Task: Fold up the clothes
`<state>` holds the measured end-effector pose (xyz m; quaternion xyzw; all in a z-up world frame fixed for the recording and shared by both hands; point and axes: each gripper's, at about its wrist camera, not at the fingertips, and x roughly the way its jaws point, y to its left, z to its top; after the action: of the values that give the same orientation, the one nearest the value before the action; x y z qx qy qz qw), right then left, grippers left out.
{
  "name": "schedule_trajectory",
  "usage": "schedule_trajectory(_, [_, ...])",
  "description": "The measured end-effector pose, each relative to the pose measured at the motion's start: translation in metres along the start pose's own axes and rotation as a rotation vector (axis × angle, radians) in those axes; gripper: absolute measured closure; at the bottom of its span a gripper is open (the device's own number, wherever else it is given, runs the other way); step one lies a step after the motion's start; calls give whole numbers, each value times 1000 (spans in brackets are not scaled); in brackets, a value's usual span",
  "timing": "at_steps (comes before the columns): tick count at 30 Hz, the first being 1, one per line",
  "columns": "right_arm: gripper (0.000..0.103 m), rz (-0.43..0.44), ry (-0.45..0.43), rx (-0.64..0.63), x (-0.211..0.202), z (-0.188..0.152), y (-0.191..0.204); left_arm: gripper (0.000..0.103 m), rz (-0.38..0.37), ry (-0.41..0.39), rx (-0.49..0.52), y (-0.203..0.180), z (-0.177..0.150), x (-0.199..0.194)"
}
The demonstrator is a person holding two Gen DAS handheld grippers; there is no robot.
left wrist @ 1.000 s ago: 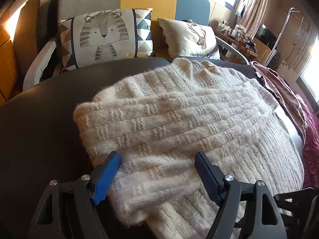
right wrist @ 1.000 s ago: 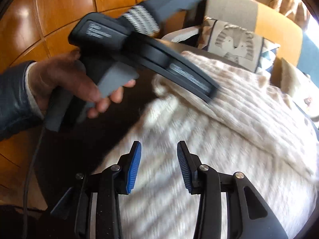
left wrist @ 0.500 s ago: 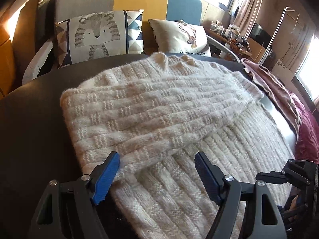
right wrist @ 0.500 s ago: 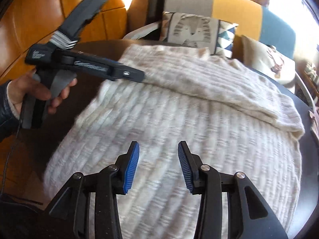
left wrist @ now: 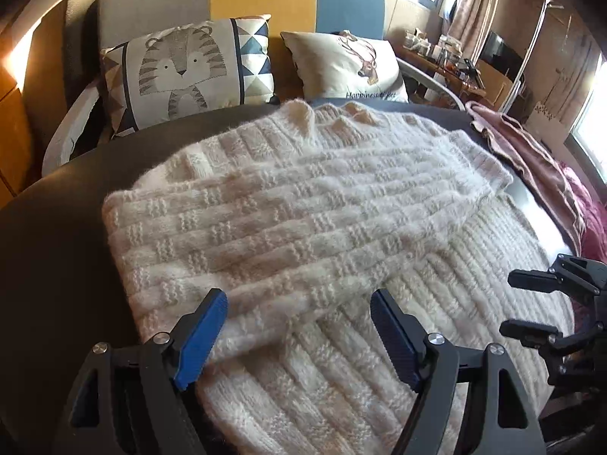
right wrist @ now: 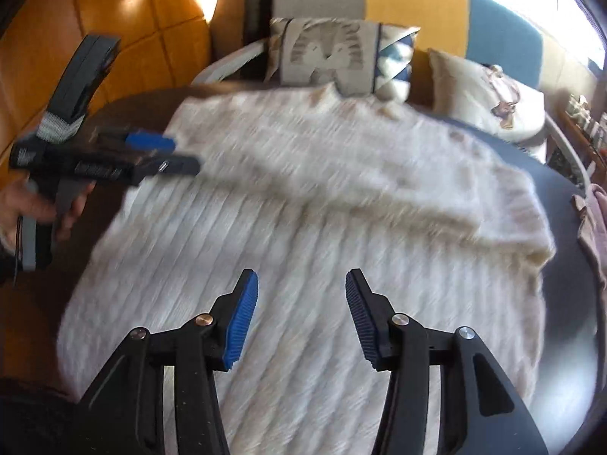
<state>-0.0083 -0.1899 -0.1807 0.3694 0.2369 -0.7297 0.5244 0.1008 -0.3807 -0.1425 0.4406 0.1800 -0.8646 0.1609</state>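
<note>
The left gripper [left wrist: 297,335] is held wide apart above the near edge of the cream knitted sweater [left wrist: 288,220], nothing grasped. The sweater is spread on the dark desk [left wrist: 49,250], one sleeve folded across. The right gripper [right wrist: 301,316] is opening over it, empty.

One cream sweater [left wrist: 288,220], two cushions [left wrist: 186,72], two tongs [left wrist: 299,337], one table [left wrist: 57,235]

A round dark table [left wrist: 45,250] carries a cream knitted sweater [left wrist: 288,227] spread flat across most of its top, one sleeve folded over the body, while a pink-maroon cloth [left wrist: 531,159] lies bunched along its far right edge.
</note>
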Motion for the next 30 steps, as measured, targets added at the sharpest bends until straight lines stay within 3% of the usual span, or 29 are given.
schedule_trajectory(3, [46, -54, -33, 44, 8, 33, -33, 24, -2, -34, -49, 5, 20, 1])
schedule_trajectory(8, [45, -69, 7, 112, 39, 63, -75, 24, 38, -37, -122, 20, 42, 21])
schedule_trajectory(11, [45, -80, 78, 119, 51, 56, -86, 24, 76, 8, -160, 29, 40, 42])
schedule_trajectory(18, [39, -122, 44, 92, 57, 54, -87, 18, 111, -56, -127, 30, 36, 56])
schedule_trajectory(25, [37, -96, 82, 119, 55, 70, -97, 19, 125, -23, -123, 35, 59, 64])
schedule_trajectory(30, [37, -108, 15, 181, 38, 95, -122, 20, 91, -47, -164, 36, 65, 53])
